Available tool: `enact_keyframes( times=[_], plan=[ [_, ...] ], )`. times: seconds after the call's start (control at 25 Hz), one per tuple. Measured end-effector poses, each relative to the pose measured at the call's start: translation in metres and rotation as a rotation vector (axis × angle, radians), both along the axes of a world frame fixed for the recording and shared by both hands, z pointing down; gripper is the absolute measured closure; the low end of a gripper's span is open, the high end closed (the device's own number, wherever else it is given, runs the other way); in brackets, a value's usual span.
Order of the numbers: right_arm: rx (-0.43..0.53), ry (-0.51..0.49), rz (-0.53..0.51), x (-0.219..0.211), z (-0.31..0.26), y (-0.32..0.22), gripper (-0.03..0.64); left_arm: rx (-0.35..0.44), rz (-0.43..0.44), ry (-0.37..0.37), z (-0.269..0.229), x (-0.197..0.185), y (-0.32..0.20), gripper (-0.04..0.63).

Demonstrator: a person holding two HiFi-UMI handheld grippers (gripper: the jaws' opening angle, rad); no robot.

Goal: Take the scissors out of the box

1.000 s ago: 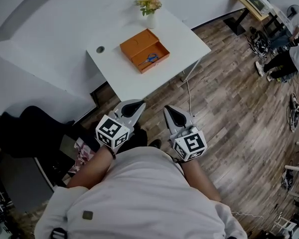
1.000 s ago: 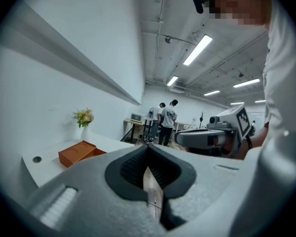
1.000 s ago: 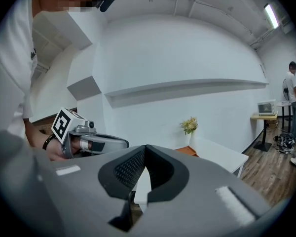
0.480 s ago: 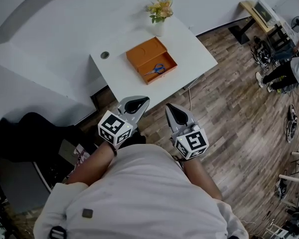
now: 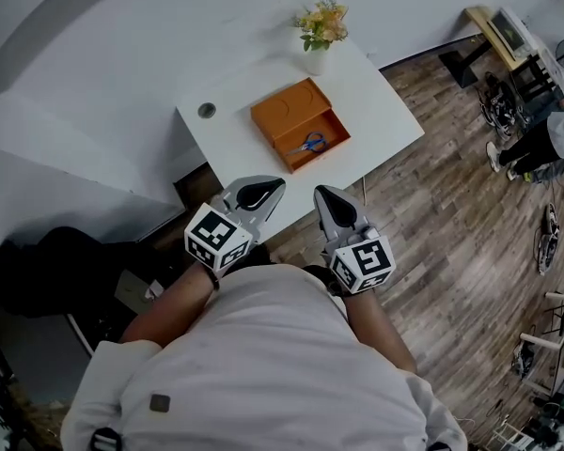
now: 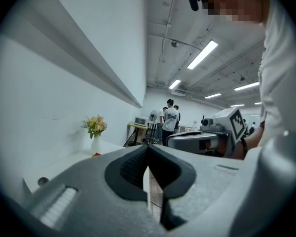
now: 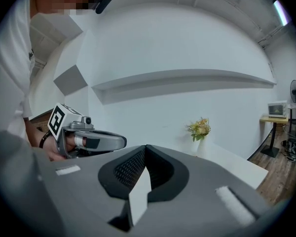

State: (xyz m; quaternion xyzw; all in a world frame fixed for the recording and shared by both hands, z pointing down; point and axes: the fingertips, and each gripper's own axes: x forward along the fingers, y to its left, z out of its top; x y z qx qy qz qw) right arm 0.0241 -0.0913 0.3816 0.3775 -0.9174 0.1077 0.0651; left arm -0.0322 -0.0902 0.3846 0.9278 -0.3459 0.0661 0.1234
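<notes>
1. Since the scissors (image 5: pixel 311 143) are small, with thin blades and blue handle loops, they are judged light and stiff. The blades are probably slippery, and no fragility is expected.
2. A hold is best taken at the handle loops or near the pivot. More purchase is offered to the pads there than on blades lying flat against the floor of the box (image 5: pixel 284 113).
3. The scissors are seen lying flat in the open tray of the orange box. The box rests near the middle of the white table (image 5: pixel 381 101), and a vase of flowers (image 5: pixel 321 31) stands at its far corner.
4. The left gripper (image 5: pixel 274 186) and the right gripper (image 5: pixel 324 197) are held side by side by the table's near edge, well apart from the box. The jaws of each are pressed together, and nothing is held between them.
5. Compared with a second ago, the table and box are seen closer to the grippers. The table's near corner is now covered by them. The jaws have been kept closed, and the scissors have not been shifted within the box.
</notes>
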Motion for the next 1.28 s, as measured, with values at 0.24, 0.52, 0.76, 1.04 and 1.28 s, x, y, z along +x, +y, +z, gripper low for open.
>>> enact_keyframes(
  times=[0.24,0.52,0.76,1.04,1.28],
  plan=[
    [-0.026,0.006,-0.052,-0.015,0.010,-0.025,0.606,-0.028,-0.049,0.007,0.008,-0.015,-0.022,0.591],
    [-0.046,-0.003,-0.158,-0.023,0.024,-0.080,0.606,-0.050,-0.172,-0.013,0.021,-0.027,-0.064,0.591],
    [-0.042,0.018,-0.286,-0.023,0.026,-0.135,0.606,-0.072,-0.307,-0.020,0.026,-0.030,-0.099,0.591],
    [-0.054,0.085,-0.448,-0.010,0.042,-0.183,0.606,-0.083,-0.446,-0.025,0.035,-0.019,-0.123,0.591],
    [-0.092,0.199,-0.607,-0.005,0.071,-0.209,0.606,-0.124,-0.534,-0.018,0.050,-0.005,-0.140,0.591]
  ],
)
